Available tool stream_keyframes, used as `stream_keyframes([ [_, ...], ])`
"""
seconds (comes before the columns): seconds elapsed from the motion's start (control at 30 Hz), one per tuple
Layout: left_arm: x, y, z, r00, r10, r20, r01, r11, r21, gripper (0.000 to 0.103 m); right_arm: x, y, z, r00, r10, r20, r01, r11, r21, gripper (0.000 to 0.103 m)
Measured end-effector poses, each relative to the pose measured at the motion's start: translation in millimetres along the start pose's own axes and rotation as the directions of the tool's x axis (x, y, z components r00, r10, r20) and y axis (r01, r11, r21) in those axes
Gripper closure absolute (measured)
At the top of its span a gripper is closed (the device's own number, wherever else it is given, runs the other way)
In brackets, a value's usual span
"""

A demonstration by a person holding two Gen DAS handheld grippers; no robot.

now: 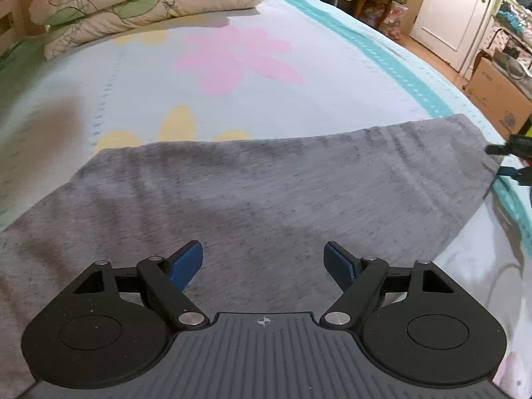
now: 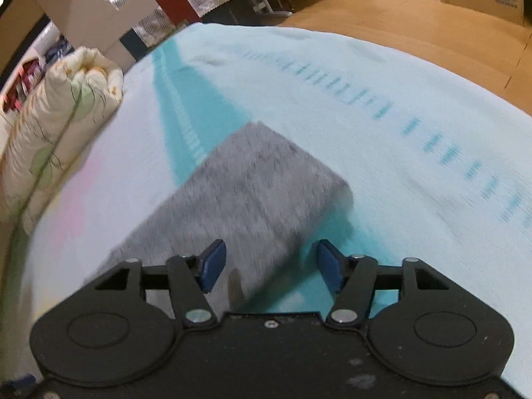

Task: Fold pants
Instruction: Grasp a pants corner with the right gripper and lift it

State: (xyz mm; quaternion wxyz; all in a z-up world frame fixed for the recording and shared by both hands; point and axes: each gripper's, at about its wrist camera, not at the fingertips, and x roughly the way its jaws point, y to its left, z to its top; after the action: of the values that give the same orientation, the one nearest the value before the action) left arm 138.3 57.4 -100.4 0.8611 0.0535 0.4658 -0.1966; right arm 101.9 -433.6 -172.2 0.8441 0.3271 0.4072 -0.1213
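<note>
Grey pants [image 1: 259,193] lie flat across the bed, spreading from the lower left to the right edge in the left wrist view. My left gripper [image 1: 264,261] is open and empty just above the grey cloth. In the right wrist view one end of the pants [image 2: 252,193] lies over the teal stripe. My right gripper [image 2: 271,266] is open and empty, its jaws straddling the near edge of the cloth. The right gripper also shows at the far right of the left wrist view [image 1: 513,163], beside the pants' end.
The bed sheet [image 1: 299,99] is pale blue with pink and yellow flowers and a teal stripe [image 1: 382,53]. Folded floral quilts [image 1: 143,3] lie at the head of the bed. Cardboard boxes [image 1: 498,96] and a white door [image 1: 449,3] stand beyond the bed's right edge.
</note>
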Motion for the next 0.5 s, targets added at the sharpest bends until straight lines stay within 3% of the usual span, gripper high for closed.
stream_keyframes([
  [0.1, 7.2, -5.6, 7.6, 0.999, -0.039, -0.016, 0.038, 0.999, -0.036, 0.024, 16.7, -4.9, 16.7, 0.999, 0.051, 0.012, -0.051, 0.998, 0.039, 0.029],
  [0.27, 30.0, -23.6, 25.7, 0.995, -0.093, -0.032, 0.091, 0.994, -0.055, 0.024, 30.9, -6.0, 32.7, 0.993, 0.121, 0.018, -0.121, 0.992, 0.032, 0.031],
  [0.3, 34.1, -27.3, 29.3, 0.994, -0.101, -0.033, 0.099, 0.994, -0.054, 0.024, 32.5, -5.9, 34.5, 0.992, 0.127, 0.013, -0.127, 0.992, 0.021, 0.036],
  [0.33, 40.4, -32.5, 34.9, 0.993, -0.112, -0.035, 0.111, 0.993, -0.05, 0.024, 34.3, -6.0, 35.2, 0.992, 0.129, 0.005, -0.129, 0.992, 0.012, 0.052],
  [0.37, 45.9, -37.2, 39.2, 0.992, -0.12, -0.034, 0.118, 0.992, -0.045, 0.024, 36.8, -7.4, 36.4, 0.991, 0.132, -0.006, -0.132, 0.991, 0.012, 0.079],
  [0.4, 52.0, -42.4, 44.0, 0.992, -0.124, -0.033, 0.123, 0.992, -0.036, 0.024, 37.7, -10.1, 36.9, 0.99, 0.138, -0.018, -0.137, 0.99, 0.019, 0.087],
  [0.5, 68.7, -57.5, 59.0, 0.991, -0.129, -0.026, 0.129, 0.992, -0.003, 0.024, 31.0, -6.9, 36.6, 0.99, 0.14, 0.003, -0.14, 0.99, -0.013, 0.086],
])
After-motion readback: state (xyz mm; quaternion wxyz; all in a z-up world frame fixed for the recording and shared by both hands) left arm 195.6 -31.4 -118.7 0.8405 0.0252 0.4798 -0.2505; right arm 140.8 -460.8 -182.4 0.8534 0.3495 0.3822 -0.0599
